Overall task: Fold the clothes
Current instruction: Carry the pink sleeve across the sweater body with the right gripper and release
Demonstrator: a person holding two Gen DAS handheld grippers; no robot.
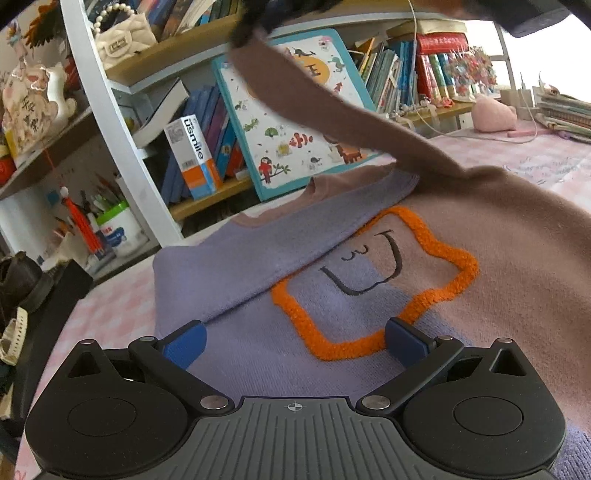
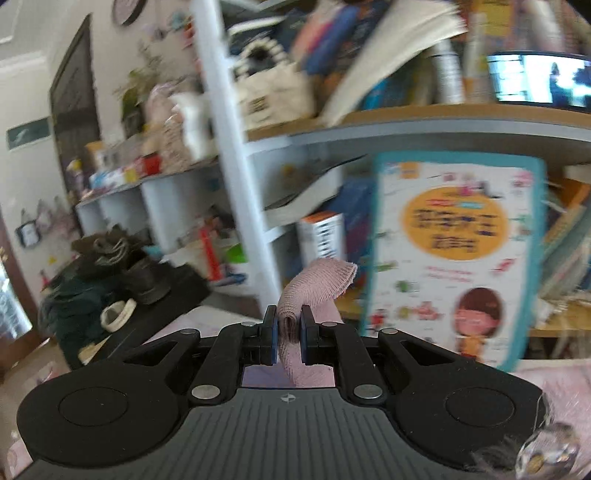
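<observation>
A lilac and dusty-pink sweater [image 1: 258, 258] with an orange outlined face patch [image 1: 376, 280] lies on the pink checked table. Its left lilac sleeve is folded across the chest. My left gripper [image 1: 295, 343] is open just above the sweater's lower front, its blue pads either side of the patch's lower edge. The pink right sleeve [image 1: 317, 96] is lifted up and stretched toward the top left, held at its cuff by my right gripper [image 1: 247, 22]. In the right wrist view my right gripper [image 2: 289, 332] is shut on the pink ribbed cuff [image 2: 317, 284], high above the table.
A white bookshelf [image 1: 122, 147] packed with books stands right behind the table, with a large picture book [image 1: 291, 122] leaning on it. A pen pot [image 1: 118, 225] and dark shoes [image 1: 18, 280] sit to the left. A pink object [image 1: 493, 114] and stacked papers lie far right.
</observation>
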